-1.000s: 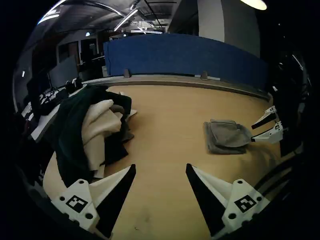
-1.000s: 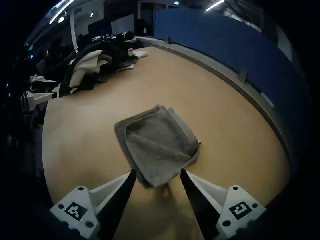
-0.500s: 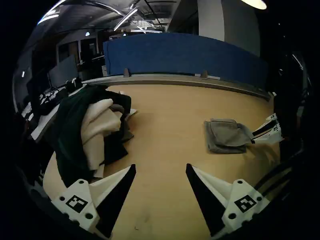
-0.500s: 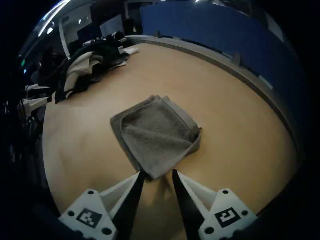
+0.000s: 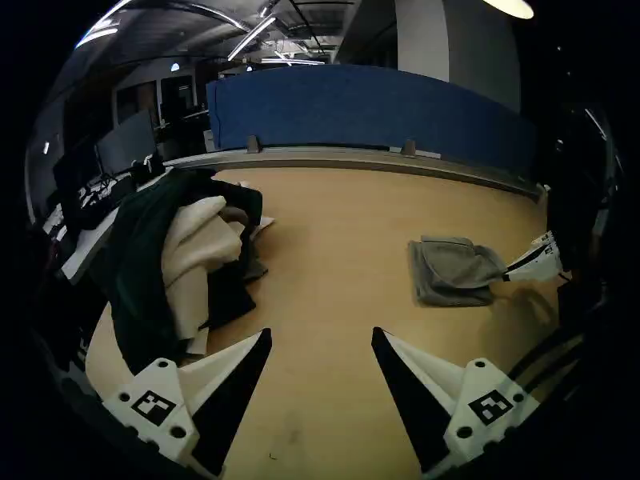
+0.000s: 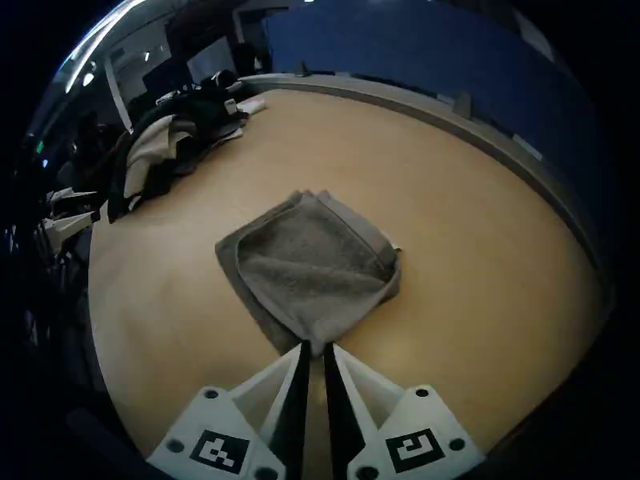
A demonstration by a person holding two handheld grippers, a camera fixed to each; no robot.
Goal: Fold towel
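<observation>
A grey folded towel (image 6: 312, 260) lies on the wooden table (image 6: 480, 240), and its near corner sits pinched between my right gripper's (image 6: 314, 352) fingers, which are shut on it. From the left gripper view the same towel (image 5: 452, 272) lies at the right of the table (image 5: 344, 224), with the right gripper (image 5: 532, 266) closed at its right edge. My left gripper (image 5: 320, 344) hovers open above bare wood, well apart from the towel, nothing between its fingers. It also appears far off as the left gripper (image 6: 68, 212) in the right gripper view.
A heap of dark green, cream and black cloths (image 5: 184, 256) lies at the table's left end, seen too as the heap (image 6: 168, 140) in the right gripper view. A blue partition (image 5: 360, 108) runs along the table's far edge. Bare wood spreads between heap and towel.
My right gripper's fingers have come together from wide apart and now pinch the towel's near corner. The left gripper has stayed where it was, still open.
</observation>
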